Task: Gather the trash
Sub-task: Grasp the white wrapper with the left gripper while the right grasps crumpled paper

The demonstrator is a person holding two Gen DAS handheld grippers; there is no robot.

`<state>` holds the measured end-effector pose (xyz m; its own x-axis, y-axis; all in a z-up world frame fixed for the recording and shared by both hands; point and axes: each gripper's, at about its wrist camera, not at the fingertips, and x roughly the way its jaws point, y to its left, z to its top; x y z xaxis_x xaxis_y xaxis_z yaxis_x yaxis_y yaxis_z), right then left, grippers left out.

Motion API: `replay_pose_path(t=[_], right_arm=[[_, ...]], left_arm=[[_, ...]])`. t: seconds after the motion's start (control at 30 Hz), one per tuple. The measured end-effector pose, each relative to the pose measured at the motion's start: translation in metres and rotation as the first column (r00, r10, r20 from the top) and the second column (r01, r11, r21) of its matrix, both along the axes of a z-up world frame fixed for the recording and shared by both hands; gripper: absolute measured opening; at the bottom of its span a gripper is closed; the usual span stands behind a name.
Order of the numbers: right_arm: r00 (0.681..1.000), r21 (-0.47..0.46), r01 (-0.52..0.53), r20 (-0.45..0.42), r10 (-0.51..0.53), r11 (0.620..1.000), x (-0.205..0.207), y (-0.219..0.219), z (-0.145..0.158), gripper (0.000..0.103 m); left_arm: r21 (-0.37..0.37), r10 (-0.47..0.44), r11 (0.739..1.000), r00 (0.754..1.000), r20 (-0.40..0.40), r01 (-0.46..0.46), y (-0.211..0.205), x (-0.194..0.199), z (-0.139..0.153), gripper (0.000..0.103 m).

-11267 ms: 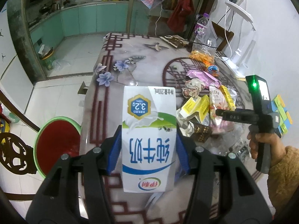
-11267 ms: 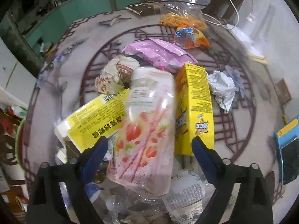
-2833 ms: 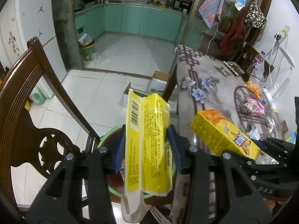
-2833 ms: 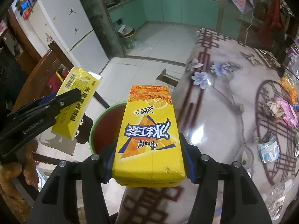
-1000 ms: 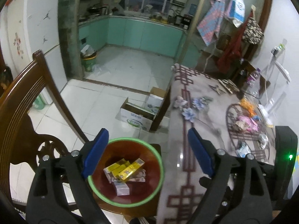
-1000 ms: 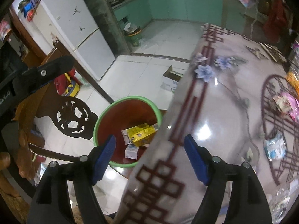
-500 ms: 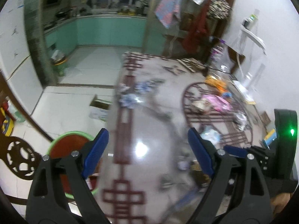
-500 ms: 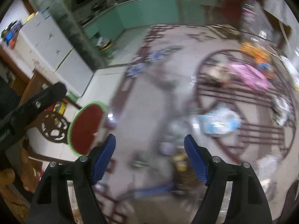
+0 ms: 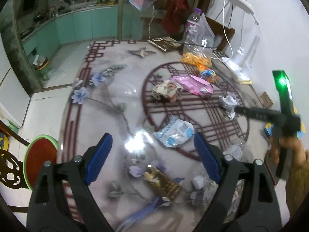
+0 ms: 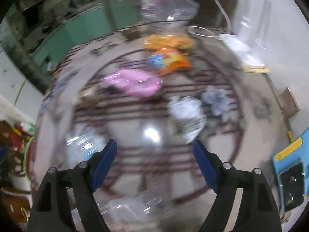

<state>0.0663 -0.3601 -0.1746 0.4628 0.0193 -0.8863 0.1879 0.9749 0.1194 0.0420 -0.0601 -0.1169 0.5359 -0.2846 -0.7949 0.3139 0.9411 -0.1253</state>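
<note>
My left gripper [image 9: 152, 141] is open and empty above the near part of the table [image 9: 108, 116]. Between and past its fingers lie a blue-and-white wrapper [image 9: 173, 133], a brown-gold wrapper [image 9: 162, 183] and clear plastic [image 9: 204, 185]. Farther off lie a crumpled paper wrapper [image 9: 166, 90], a pink bag [image 9: 193, 84] and a crumpled white paper [image 9: 227, 102]. My right gripper [image 10: 154, 150] is open and empty; it also shows in the left wrist view [image 9: 237, 109] by the white paper. Its own view is blurred; the pink bag [image 10: 133, 83] and white paper [image 10: 185, 114] show ahead.
The red bin with a green rim [image 9: 38, 154] stands on the floor left of the table beside a wooden chair [image 9: 7, 170]. An orange snack bag [image 9: 206, 72], a clear bag of orange snacks [image 9: 195, 58], a bottle [image 9: 191, 23] and a white lamp [image 9: 245, 58] stand at the far right.
Both grippers dropped their yellow cartons into the bin, opened, and swung back right over the table. The right gripper is still moving fast over the trash pile.
</note>
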Motion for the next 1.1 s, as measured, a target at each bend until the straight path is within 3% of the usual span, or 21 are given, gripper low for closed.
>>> replay_pose_path(t=[0.2,0.7,0.83,0.97,1.03,1.1], right_arm=[[0.999,0.001,0.022,-0.043,-0.022,1.0,0.026,-0.037,-0.032,0.078],[0.995,0.034,0.004,-0.097,-0.001,0.999,0.072,-0.054,-0.076,0.076],[0.994,0.048,0.012,-0.111,-0.007,0.999,0.072,-0.055,-0.084,0.061],[0.993,0.025,0.01,-0.119,-0.007,1.0,0.071,-0.053,-0.085,0.054],[0.993,0.029,0.007,-0.117,-0.003,1.0,0.069,-0.051,-0.082,0.054],[0.994,0.029,0.001,-0.106,0.002,1.0,0.067,-0.047,-0.077,0.054]], left_arm=[[0.048,-0.043,0.998,0.996,-0.072,0.046,-0.035,0.015,-0.026,0.089],[0.07,-0.14,0.985,0.962,-0.233,0.16,-0.097,0.074,-0.12,0.089],[0.069,-0.144,0.984,0.96,-0.24,0.165,-0.101,0.084,-0.129,0.088],[0.077,-0.137,0.984,0.961,-0.241,0.159,-0.102,0.088,-0.136,0.074],[0.09,-0.15,0.981,0.963,-0.222,0.173,-0.104,0.087,-0.134,0.062],[0.087,-0.163,0.979,0.963,-0.216,0.185,-0.104,0.086,-0.132,0.043]])
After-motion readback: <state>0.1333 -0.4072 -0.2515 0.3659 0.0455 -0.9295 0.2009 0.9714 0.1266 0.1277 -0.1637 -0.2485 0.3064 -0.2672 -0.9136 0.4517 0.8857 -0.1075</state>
